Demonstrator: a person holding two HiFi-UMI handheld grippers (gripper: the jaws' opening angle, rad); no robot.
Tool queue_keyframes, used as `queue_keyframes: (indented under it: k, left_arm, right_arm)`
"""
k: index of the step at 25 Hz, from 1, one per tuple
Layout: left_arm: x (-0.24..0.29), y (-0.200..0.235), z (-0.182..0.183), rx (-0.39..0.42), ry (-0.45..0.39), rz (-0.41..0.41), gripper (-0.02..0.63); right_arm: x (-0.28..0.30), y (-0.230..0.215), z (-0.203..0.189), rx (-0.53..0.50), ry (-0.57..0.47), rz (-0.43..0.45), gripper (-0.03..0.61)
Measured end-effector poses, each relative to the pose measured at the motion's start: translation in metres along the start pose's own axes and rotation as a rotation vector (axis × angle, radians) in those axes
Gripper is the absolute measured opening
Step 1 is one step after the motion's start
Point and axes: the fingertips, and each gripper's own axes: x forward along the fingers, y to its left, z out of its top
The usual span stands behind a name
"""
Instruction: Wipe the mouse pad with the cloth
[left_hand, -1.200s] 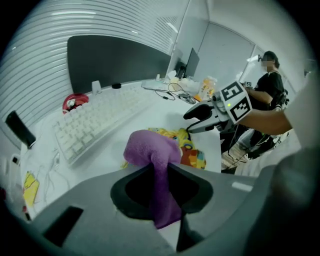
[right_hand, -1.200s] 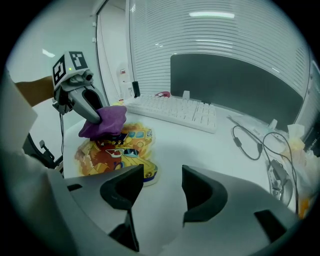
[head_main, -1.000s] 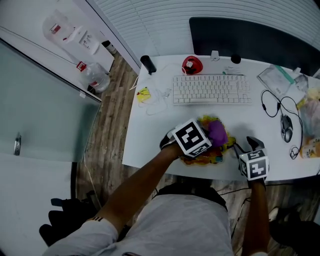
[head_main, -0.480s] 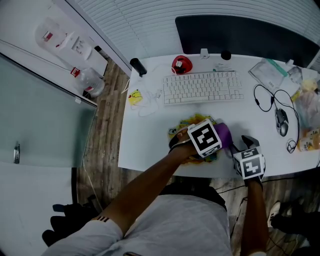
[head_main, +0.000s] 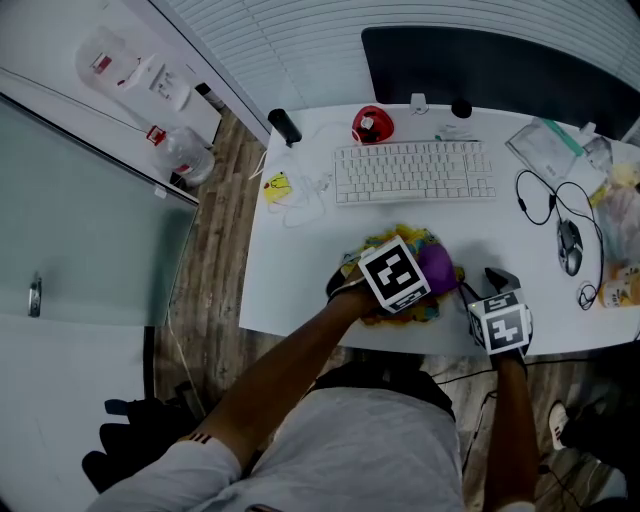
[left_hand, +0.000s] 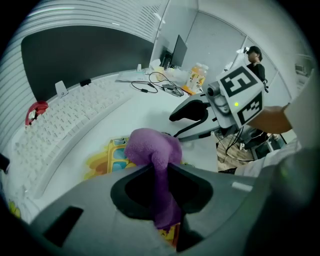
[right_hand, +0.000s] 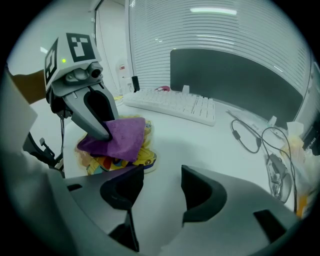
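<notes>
Wiping stroke: my left gripper (left_hand: 159, 172) drags the purple terry cloth (left_hand: 150, 147) across the colourful cartoon-print mouse pad (left_hand: 112, 155). Over the last second it has run out towards the pad's right edge and has now come part of the way back left.
Left jaws: clamped on the cloth. One tail is pinched between them and the bunched end hangs out in front, pressed on the pad.
Cloth position: on the right half of the pad, with printed surface showing beyond it on the far and left sides.
Mouse pad: flat on the white desk (head_main: 300, 270), near the front edge, in front of the white keyboard (head_main: 415, 172). It seems to have kept its place through the stroke.
Right gripper (right_hand: 162, 190): jaws apart with nothing between them. It is parked just beside the pad's right edge and has barely moved; I cannot tell whether it touches the pad.
Meaning for the task: I judge the wiping well under way, back and forth. The left side looks like the part still to cover.
</notes>
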Motion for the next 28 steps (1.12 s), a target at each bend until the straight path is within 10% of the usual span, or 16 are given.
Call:
queue_keyframes:
  k: [21, 28]
  left_arm:
    - [-0.084, 0.054, -0.146, -0.277, -0.037, 0.17, 0.083]
    - [-0.09, 0.029, -0.134, -0.267, -0.096, 0.156, 0.083]
  right_arm:
    - [0.001, 0.0, -0.001, -0.016, 0.014, 0.008, 0.212]
    - [0.013, -0.005, -0.01, -0.012, -0.018, 0.005, 0.212]
